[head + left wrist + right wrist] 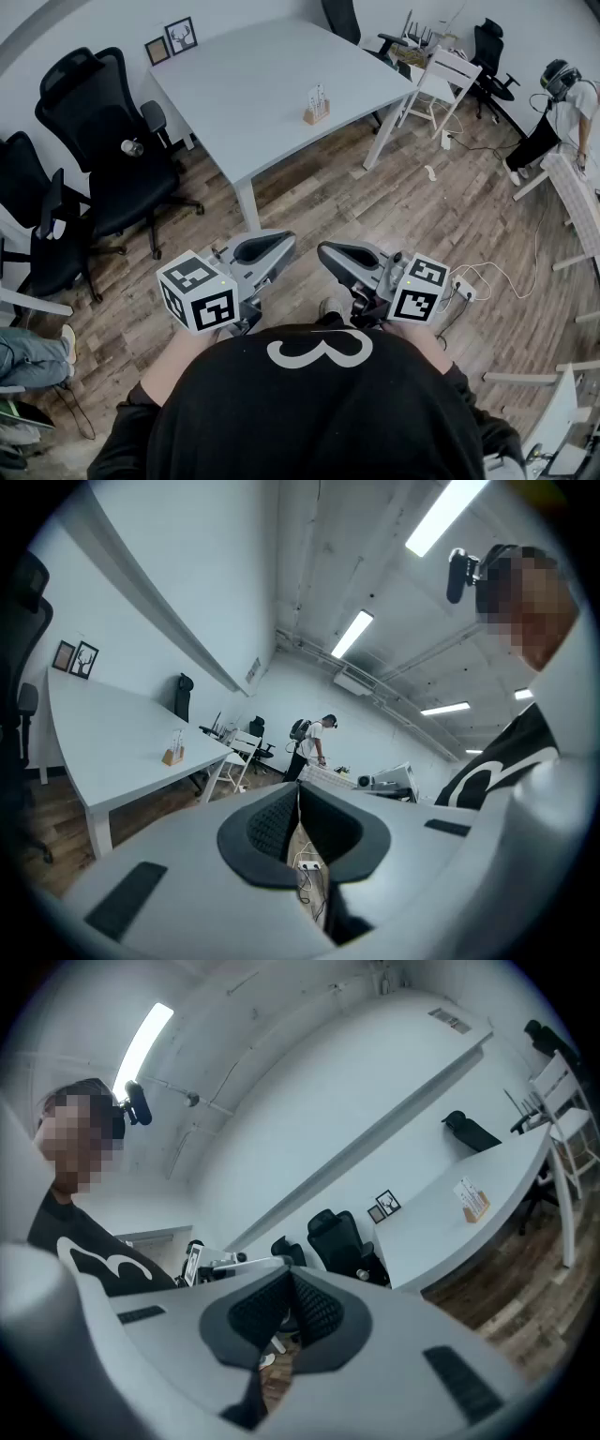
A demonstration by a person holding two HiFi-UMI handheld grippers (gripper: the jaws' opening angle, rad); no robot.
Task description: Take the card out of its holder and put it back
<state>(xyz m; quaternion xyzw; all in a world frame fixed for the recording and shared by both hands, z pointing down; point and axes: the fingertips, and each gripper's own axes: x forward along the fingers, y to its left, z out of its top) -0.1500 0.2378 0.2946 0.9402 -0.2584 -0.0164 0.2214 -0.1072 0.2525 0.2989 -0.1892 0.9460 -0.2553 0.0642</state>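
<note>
A small wooden card holder (317,114) with white cards upright in it stands on the pale grey table (262,84), well ahead of me. It also shows small in the left gripper view as the holder (172,756) and in the right gripper view as the holder (473,1206). My left gripper (281,246) and right gripper (328,253) are held close to my chest, tips turned toward each other, far from the table. Both are shut with nothing between the pads.
Black office chairs (103,141) stand left of the table. A white chair (436,80) is at its far right corner. A person (558,112) bends over a bench at right. A power strip with cables (464,286) lies on the wooden floor. Two picture frames (171,42) sit at the table's back.
</note>
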